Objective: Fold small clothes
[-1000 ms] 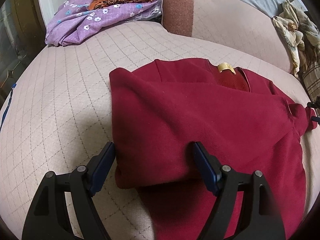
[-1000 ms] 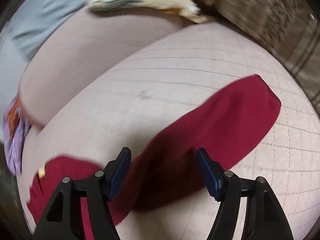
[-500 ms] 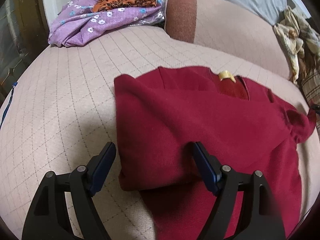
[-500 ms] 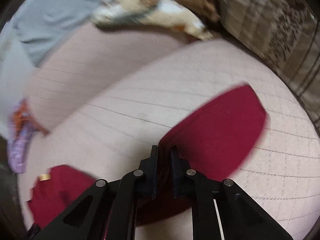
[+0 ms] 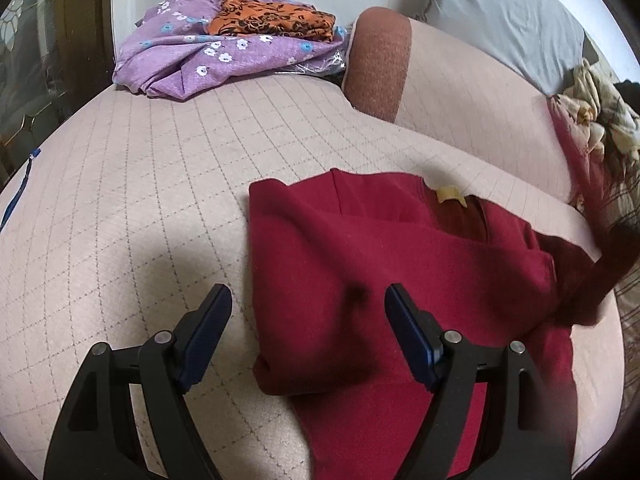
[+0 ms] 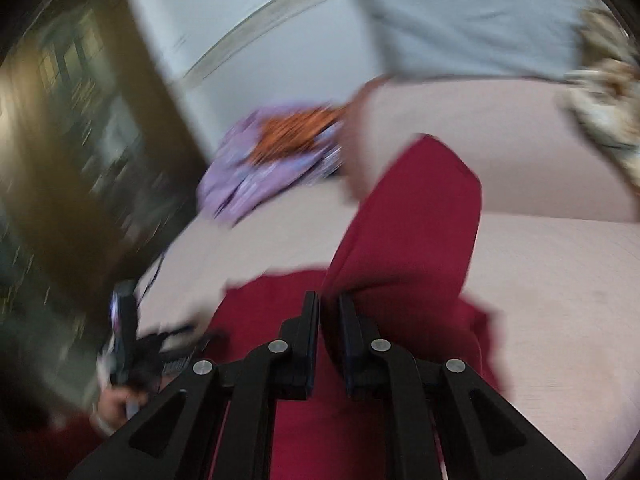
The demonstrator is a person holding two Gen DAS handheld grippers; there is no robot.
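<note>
A dark red sweater (image 5: 384, 264) lies on the pink quilted bed (image 5: 132, 184), its left sleeve folded across the body and a yellow label at the neck. My left gripper (image 5: 308, 312) hovers open just above the sweater's folded left edge, touching nothing. In the blurred right wrist view my right gripper (image 6: 330, 312) is shut on the red right sleeve (image 6: 416, 216), which stands lifted off the bed over the sweater's body. The same sleeve shows as a dark blur (image 5: 600, 264) at the right edge of the left wrist view.
A purple flowered cloth (image 5: 208, 60) with an orange patterned garment (image 5: 276, 20) on it lies at the bed's far left. A pink bolster (image 5: 440, 80), a grey pillow (image 5: 504, 12) and a crumpled floral cloth (image 5: 596, 104) line the back. The person's other hand and left gripper (image 6: 128, 356) appear low left.
My right gripper closed on the sleeve, then lifted it and swung it toward the sweater's body, rolling as it went. My left gripper stayed open and rose slightly.
</note>
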